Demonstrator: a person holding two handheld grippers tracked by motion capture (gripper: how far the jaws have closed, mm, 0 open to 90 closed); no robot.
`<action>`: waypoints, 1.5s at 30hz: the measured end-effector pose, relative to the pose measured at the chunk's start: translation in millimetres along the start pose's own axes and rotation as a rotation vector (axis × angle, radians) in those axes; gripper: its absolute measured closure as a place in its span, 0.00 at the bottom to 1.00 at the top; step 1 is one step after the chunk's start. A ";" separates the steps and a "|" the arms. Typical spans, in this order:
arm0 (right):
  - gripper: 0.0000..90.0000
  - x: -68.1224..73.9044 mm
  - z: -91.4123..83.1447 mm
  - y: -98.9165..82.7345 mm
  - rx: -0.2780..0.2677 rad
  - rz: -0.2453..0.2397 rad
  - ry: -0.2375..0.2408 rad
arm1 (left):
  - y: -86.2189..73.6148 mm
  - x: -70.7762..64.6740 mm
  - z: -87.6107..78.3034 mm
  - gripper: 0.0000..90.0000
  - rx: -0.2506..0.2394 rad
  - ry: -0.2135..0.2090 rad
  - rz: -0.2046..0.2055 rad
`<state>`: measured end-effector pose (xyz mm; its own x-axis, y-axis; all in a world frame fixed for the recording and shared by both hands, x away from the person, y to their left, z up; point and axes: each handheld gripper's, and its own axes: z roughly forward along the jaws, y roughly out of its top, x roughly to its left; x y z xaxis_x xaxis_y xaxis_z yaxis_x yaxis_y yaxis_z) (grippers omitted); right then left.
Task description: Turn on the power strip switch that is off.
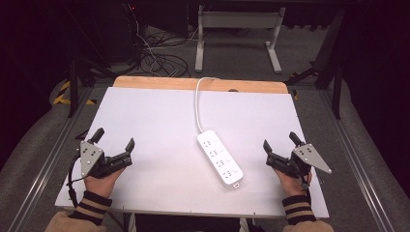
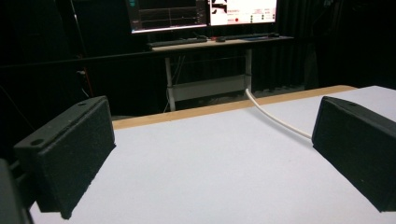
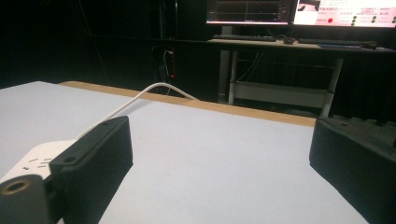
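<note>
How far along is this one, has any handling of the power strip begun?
Nothing looks done: the power strip lies untouched mid-table, its cable running off the far edge. Nothing in hand: left gripper and right gripper rest open at either side, both empty. All handling remains.

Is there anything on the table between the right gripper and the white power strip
Nothing visible. In the high view only bare white table lies between the right gripper and the power strip, and both grippers are open and empty. The strip's cable runs toward the table's far edge, away from the right gripper.
</note>
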<state>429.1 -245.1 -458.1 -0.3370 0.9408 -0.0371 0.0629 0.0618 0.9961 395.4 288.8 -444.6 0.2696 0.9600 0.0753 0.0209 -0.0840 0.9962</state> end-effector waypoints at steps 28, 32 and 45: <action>0.16 0.0 -0.2 -0.6 0.016 -0.003 0.010 | -0.6 -0.8 1.6 0.00 0.008 -0.011 -0.001; 0.96 1.6 -1.1 -2.1 0.029 -0.059 0.024 | -0.9 -1.1 2.0 0.00 0.008 -0.008 0.004; 1.00 -7.4 -5.8 12.1 0.098 -0.025 0.049 | -0.9 -1.9 2.9 0.00 0.011 -0.011 0.011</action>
<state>426.9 -253.3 -445.4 -0.3852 0.9212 -0.0552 0.1444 0.1193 0.9823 397.6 286.3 -445.8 0.2805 0.9560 0.0855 0.0285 -0.0973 0.9948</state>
